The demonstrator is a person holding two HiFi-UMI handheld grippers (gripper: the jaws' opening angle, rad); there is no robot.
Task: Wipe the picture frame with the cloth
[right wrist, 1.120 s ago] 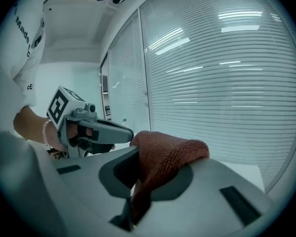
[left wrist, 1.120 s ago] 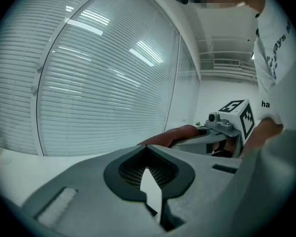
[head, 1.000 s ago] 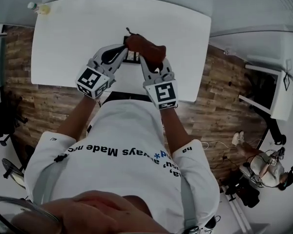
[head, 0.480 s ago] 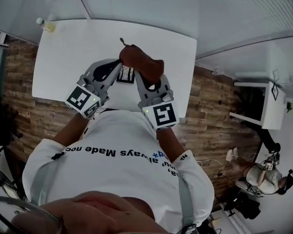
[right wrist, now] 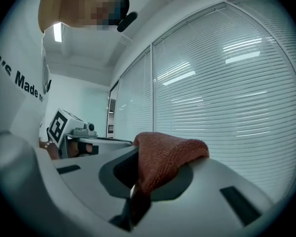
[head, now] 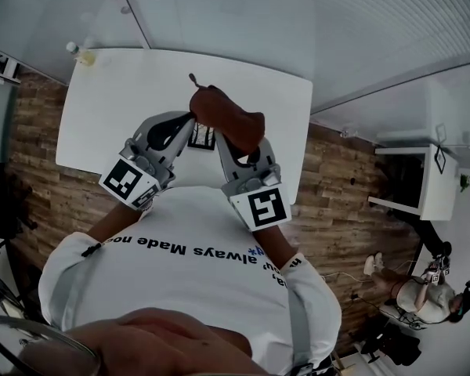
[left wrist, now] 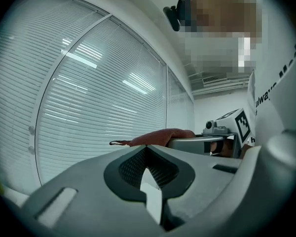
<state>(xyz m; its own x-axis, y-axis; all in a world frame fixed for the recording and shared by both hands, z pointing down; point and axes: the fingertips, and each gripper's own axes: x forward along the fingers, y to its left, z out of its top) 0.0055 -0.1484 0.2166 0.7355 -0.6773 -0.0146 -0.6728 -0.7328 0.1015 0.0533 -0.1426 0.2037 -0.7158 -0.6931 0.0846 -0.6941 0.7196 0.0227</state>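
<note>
The small picture frame (head: 201, 136) shows as a dark-edged rectangle between my two grippers, above the white table (head: 117, 92). My left gripper (head: 189, 124) is shut on it; in the left gripper view only a thin white sliver of the frame (left wrist: 150, 194) shows between the jaws. The reddish-brown cloth (head: 227, 116) is bunched over the tip of my right gripper (head: 219, 137), which is shut on it. In the right gripper view the cloth (right wrist: 163, 157) drapes over the upper jaw and hangs into the jaw gap. The cloth lies against the frame's right side.
A small bottle (head: 82, 53) stands at the table's far left corner. Window blinds (left wrist: 98, 102) run behind the table. A white side table (head: 423, 178) and a seated person (head: 427, 296) are at the right, over wooden floor (head: 329, 178).
The head view has tilted, so the table lies lower in the picture. Both grippers stay close together and keep their holds on the frame and the cloth.
</note>
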